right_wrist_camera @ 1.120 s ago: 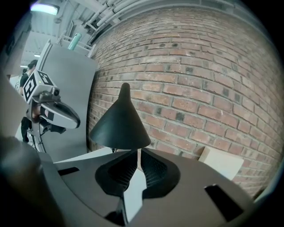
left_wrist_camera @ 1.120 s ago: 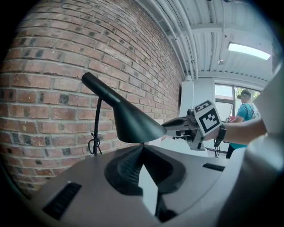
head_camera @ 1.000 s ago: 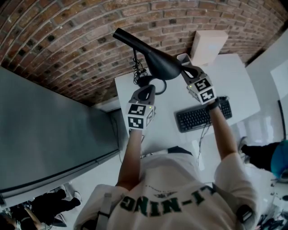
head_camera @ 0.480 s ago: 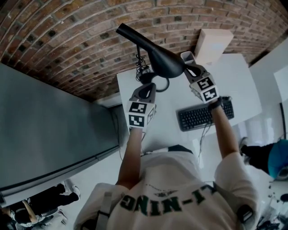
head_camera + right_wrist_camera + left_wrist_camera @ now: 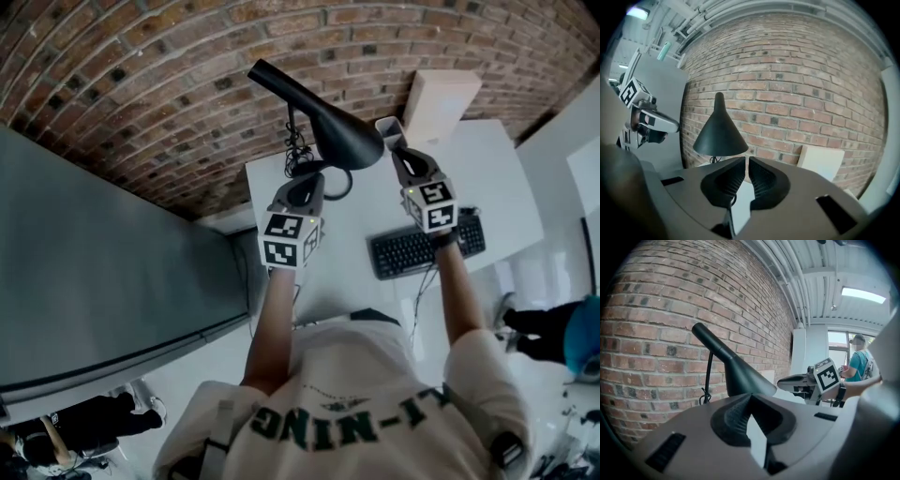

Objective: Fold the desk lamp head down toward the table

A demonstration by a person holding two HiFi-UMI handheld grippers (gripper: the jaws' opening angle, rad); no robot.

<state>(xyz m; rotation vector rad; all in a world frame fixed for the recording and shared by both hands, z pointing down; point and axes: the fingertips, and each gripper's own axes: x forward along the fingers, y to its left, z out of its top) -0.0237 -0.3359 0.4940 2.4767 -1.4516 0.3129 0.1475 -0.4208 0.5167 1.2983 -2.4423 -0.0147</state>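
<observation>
The black desk lamp's cone head tilts on its thin arm above the white table, its round base below it. In the head view my right gripper has its tips just beside the shade's rim. In the right gripper view the lamp head stands ahead and apart from my right gripper, whose jaws are nearly together with nothing between them. My left gripper hovers by the base. Its own view shows my left gripper shut and empty, the lamp head beyond it.
A brick wall backs the table. A pale box leans on it at the far right. A black keyboard lies under my right wrist. Tangled cable hangs behind the lamp. A grey partition fills the left.
My right gripper has rolled and shifted a little beside the shade's rim. The lamp head sits slightly steeper. My left gripper has stayed put.
</observation>
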